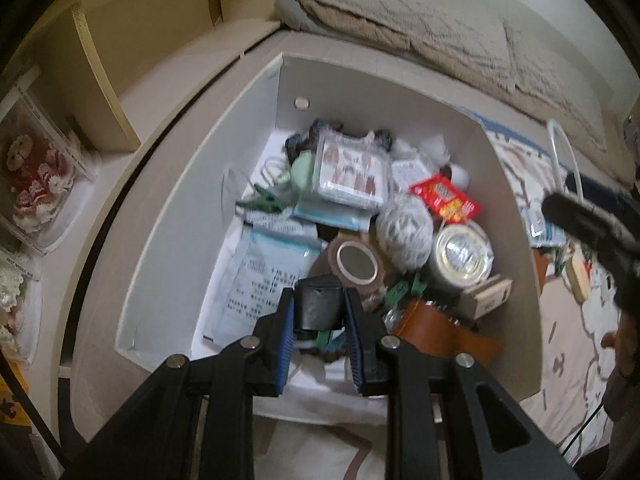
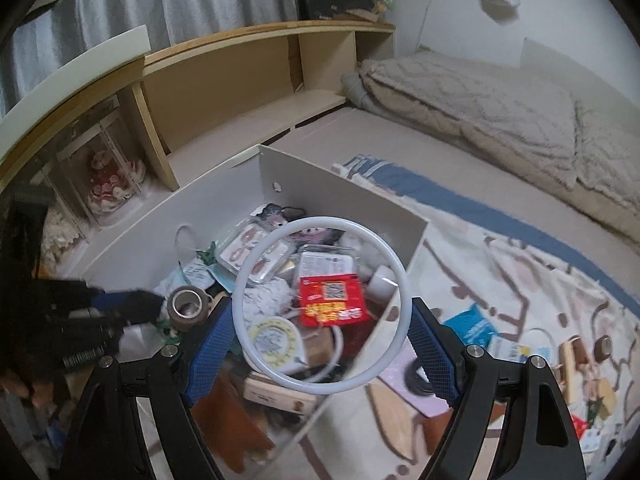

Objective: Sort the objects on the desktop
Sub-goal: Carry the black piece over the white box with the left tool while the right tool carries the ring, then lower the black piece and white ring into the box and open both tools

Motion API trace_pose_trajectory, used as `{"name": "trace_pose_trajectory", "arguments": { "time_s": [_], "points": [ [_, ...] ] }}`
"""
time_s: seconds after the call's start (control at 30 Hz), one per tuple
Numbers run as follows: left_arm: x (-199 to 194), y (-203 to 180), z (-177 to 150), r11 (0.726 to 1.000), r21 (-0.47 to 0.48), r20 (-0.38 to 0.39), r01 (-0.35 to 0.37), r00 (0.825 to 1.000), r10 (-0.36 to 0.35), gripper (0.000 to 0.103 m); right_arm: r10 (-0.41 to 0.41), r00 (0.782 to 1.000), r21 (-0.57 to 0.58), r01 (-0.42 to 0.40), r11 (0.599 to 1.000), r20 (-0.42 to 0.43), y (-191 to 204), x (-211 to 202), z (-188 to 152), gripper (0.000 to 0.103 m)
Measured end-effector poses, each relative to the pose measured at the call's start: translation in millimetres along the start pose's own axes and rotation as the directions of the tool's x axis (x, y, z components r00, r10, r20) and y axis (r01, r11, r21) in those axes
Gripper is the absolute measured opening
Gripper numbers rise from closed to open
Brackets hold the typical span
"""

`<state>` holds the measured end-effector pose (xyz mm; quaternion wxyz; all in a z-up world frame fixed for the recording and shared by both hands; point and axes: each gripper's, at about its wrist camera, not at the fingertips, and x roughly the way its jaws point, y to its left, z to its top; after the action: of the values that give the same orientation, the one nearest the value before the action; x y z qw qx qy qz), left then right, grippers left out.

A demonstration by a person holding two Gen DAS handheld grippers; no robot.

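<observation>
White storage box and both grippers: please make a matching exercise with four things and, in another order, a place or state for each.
Things:
1. small black block
2. white plastic ring
3. brown tape roll
4. red snack packet

Places or states:
A. between the right gripper fingers
B. lying in the white storage box, near its right wall
C. clamped in the left gripper
D. lying in the box, just beyond the left gripper

Pairs: 1-C, 2-A, 3-D, 4-B
</observation>
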<state>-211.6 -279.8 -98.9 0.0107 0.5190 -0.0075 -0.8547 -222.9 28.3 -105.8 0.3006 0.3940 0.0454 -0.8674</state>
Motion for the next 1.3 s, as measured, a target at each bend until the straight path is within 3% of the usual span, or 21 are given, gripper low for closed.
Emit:
{"name": "trace_pose_trajectory", "arguments": {
  "time_s": [0.27, 0.5, 0.87, 1.2, 1.27, 1.3],
  "points": [
    [3, -11, -6, 0.994, 0.099, -0.009, -0.046, 0.999, 0.048, 0.024, 0.054, 0.995, 0.052, -0.05, 0.997, -0.087, 4, 34, 0, 0.084],
    [6, -15, -6, 0.994, 0.11, -0.014, -0.023, 1.0, 0.025, 0.024, 0.054, 0.977, -0.04, -0.063, 0.997, -0.207, 24, 53, -7, 0.084],
    [10, -18, -5, 0.991, 0.128, -0.02, -0.035, 0.999, 0.038, 0.024, 0.01, 0.964, -0.088, -0.034, 0.996, -0.265, 32, 74, -9, 0.084],
    [13, -22, -6, 0.982, 0.165, -0.021, -0.094, 0.995, 0.099, 0.024, 0.039, 0.963, -0.029, -0.048, 0.998, -0.267, 31, 90, -12, 0.084],
    [14, -22, -6, 0.979, 0.169, -0.022, -0.112, 0.993, 0.117, 0.031, 0.03, 0.964, -0.034, -0.041, 0.999, -0.265, 32, 88, -13, 0.084],
    [14, -22, -6, 0.979, 0.17, -0.021, -0.116, 0.992, 0.121, 0.04, 0.036, 0.963, -0.035, -0.047, 0.998, -0.266, 33, 87, -13, 0.084]
  ]
}}
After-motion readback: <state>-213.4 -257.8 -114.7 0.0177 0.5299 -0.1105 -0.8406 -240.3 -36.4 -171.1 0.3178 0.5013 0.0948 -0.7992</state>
